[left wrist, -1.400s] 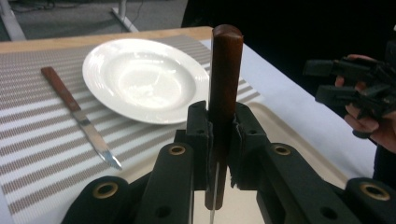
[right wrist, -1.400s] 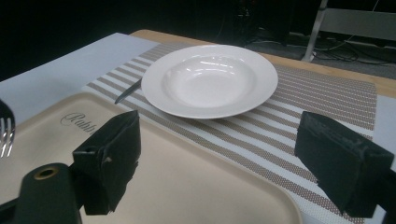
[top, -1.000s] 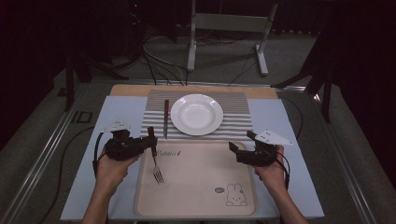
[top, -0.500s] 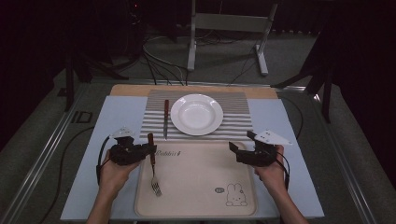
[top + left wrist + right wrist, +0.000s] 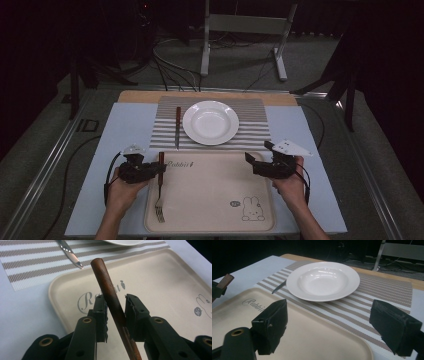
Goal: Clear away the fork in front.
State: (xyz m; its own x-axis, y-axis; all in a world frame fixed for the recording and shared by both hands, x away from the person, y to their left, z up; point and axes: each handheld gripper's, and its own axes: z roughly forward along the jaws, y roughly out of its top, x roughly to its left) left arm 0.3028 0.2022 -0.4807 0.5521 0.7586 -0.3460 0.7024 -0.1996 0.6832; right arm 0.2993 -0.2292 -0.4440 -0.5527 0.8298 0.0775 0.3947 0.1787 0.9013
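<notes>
At the tray's [image 5: 210, 200] near-left corner, your left gripper [image 5: 159, 169] is clamped on the fork's [image 5: 160, 197] brown handle, its tines lying nearer you on the tray. Your right gripper [image 5: 248, 161] hovers wide open and empty at the tray's far-right edge.

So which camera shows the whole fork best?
The high view: the fork shows whole there, tines on the tray, its handle in the left gripper. The left gripper view has just its brown handle between the jaws; the right gripper view catches the handle's tip.
</notes>
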